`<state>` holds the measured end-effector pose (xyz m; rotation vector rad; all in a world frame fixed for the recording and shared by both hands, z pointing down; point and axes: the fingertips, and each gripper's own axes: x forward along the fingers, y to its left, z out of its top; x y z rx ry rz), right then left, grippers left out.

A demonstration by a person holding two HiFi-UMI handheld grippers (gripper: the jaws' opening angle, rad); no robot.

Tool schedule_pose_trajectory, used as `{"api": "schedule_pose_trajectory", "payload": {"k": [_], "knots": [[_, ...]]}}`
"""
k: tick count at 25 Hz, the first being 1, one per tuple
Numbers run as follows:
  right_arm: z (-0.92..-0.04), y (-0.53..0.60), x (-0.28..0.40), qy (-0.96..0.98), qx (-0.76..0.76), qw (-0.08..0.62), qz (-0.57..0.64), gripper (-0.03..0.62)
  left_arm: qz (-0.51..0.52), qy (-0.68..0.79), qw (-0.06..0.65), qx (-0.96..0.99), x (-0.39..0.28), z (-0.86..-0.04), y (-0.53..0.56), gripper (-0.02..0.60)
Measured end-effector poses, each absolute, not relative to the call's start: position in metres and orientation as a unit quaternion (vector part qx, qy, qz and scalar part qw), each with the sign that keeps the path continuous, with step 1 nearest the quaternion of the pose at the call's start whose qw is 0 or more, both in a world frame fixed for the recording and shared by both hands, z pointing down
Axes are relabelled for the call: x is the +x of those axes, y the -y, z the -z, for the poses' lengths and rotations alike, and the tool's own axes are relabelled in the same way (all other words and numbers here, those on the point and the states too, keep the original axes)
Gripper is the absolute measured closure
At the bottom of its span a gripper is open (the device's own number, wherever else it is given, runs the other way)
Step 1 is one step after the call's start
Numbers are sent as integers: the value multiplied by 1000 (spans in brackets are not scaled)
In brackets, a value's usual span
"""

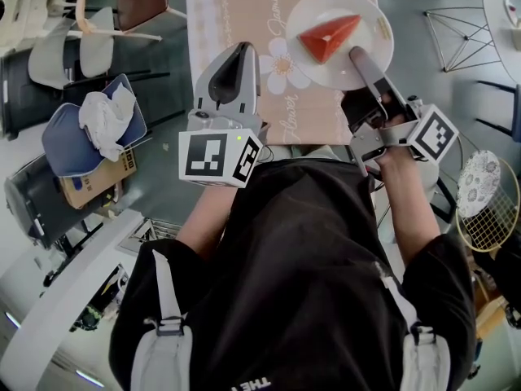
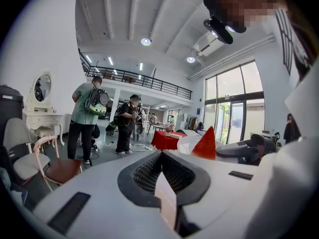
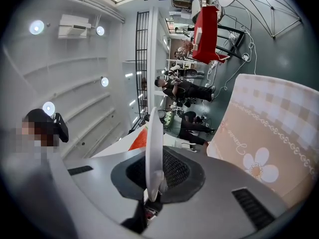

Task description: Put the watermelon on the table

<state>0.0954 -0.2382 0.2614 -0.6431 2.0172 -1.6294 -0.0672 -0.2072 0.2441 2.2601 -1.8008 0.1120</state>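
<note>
Black-shirted person (image 1: 309, 300) stands at the near edge of the table (image 1: 236, 23), both forearms stretched forward over it and a gripper in each hand. Right forearm reaches toward the table's right side, and the right gripper (image 1: 358, 55) points roughly level. Its jaws are clamped on the near rim of a white plate (image 1: 374, 15), which the right gripper view shows edge-on between the pads (image 3: 154, 133). Watermelon (image 1: 330, 37), one red wedge, lies on that plate above the table's right portion, and the plate's rim reaches past the table's right edge. Whether the plate rests on the cloth cannot be told. Left forearm is bent in closer to the body, and the left gripper (image 1: 238, 55) tips slightly down over the table's near middle, to the left of the plate. Its jaws are drawn together with nothing gripped. From the left gripper view the watermelon's tip (image 2: 207, 144) rises just beyond the gripper body.
</note>
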Motion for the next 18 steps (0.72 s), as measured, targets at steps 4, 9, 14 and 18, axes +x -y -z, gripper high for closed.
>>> {"api": "schedule_pose_trajectory", "payload": {"k": [4,9,14,18], "knots": [[-260,238,92,-735,-230,231,595,571,-40,620,127,773,-70,-244,207,569],[-267,241,84,-731,-233,228,600,571,-38,616,134,775,-74,-248,212,571],[-276,243,76,-728,-241,220,603,571,-37,612,142,777,-83,-255,217,571],[-278,246,68,-730,-241,218,601,571,-40,608,147,779,-89,-259,220,569]]}}
